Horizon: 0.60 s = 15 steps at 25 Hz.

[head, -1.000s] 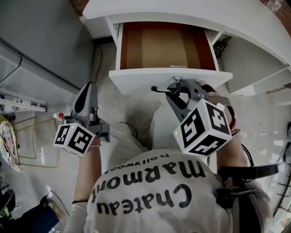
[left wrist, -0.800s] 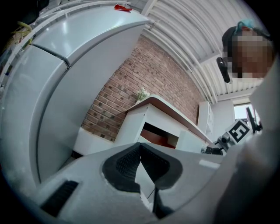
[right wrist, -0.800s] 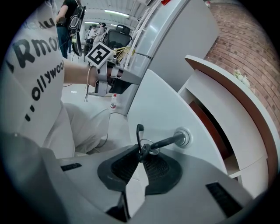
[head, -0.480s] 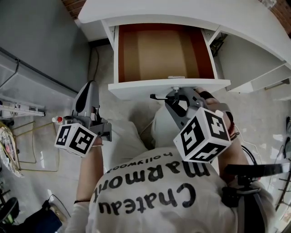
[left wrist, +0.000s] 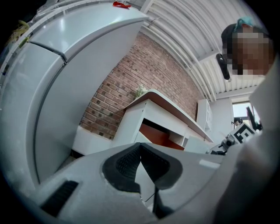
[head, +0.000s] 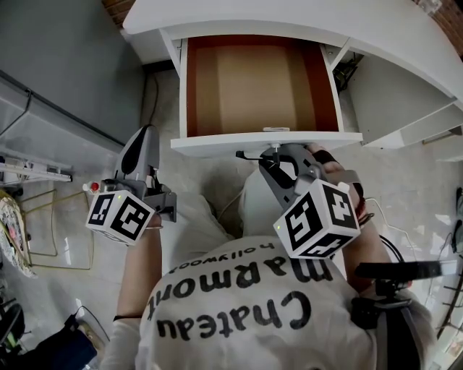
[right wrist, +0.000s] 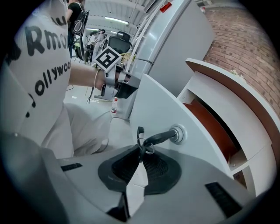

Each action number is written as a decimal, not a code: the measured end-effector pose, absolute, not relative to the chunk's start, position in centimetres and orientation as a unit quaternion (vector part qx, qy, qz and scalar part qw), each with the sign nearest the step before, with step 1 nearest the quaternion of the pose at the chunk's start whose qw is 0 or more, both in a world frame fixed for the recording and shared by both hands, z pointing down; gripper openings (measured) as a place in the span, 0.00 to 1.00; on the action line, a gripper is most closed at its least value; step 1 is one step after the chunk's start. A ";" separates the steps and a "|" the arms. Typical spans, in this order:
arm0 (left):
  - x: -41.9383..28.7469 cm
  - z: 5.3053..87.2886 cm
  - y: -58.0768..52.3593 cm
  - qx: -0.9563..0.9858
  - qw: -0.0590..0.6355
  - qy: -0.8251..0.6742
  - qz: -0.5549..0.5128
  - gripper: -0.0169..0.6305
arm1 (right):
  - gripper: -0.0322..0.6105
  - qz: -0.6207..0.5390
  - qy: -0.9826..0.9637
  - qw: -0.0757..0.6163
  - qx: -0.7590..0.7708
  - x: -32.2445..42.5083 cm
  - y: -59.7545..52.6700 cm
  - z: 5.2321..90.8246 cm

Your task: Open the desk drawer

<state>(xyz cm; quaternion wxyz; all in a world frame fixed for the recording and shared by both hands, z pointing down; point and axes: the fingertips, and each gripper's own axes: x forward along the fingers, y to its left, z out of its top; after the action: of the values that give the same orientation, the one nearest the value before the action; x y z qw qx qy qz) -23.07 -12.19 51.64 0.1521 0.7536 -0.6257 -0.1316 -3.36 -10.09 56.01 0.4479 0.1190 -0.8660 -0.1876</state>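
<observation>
The white desk drawer (head: 217, 142) stands pulled out from under the desk top (head: 289, 14), showing its bare brown bottom (head: 253, 76). A black key (right wrist: 159, 137) with a small ring sticks out of the lock in the drawer front (right wrist: 175, 109). My right gripper (head: 271, 160) is just in front of the drawer front, and its jaws (right wrist: 141, 153) are shut on the key's ring end. My left gripper (head: 143, 139) hangs to the left of the drawer, pointing away from me. Its jaws (left wrist: 141, 148) are shut with nothing between them.
A tall grey cabinet (head: 65, 65) stands to the left of the desk, with a small red-capped bottle (head: 92, 188) on the floor near it. The desk's white side panels (head: 405, 94) run off to the right. My legs and white T-shirt (head: 246, 311) fill the lower middle.
The drawer has slid further out toward me, drawn by the right gripper on the key. More of the brown bottom shows. The left gripper has barely moved.
</observation>
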 end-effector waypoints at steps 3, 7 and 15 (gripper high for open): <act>-23.1 51.4 -12.1 0.753 0.147 -0.628 -0.132 0.05 | 0.09 -0.190 -0.868 0.442 0.121 -3.4 -10.0 56.2; -22.4 51.2 -12.2 0.760 0.144 -0.622 -0.125 0.05 | 0.09 -0.195 -0.868 0.440 0.125 -3.3 -9.8 56.5; -21.6 50.4 -12.2 0.768 0.138 -0.614 -0.119 0.05 | 0.09 -0.198 -0.872 0.429 0.127 -3.3 -9.5 56.6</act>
<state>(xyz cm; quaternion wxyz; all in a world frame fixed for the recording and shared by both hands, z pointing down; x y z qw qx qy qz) -21.60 -12.22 50.37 0.1375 0.7678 -0.6144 -0.1189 -3.34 -9.54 56.60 0.4292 0.1268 -0.8720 -0.1982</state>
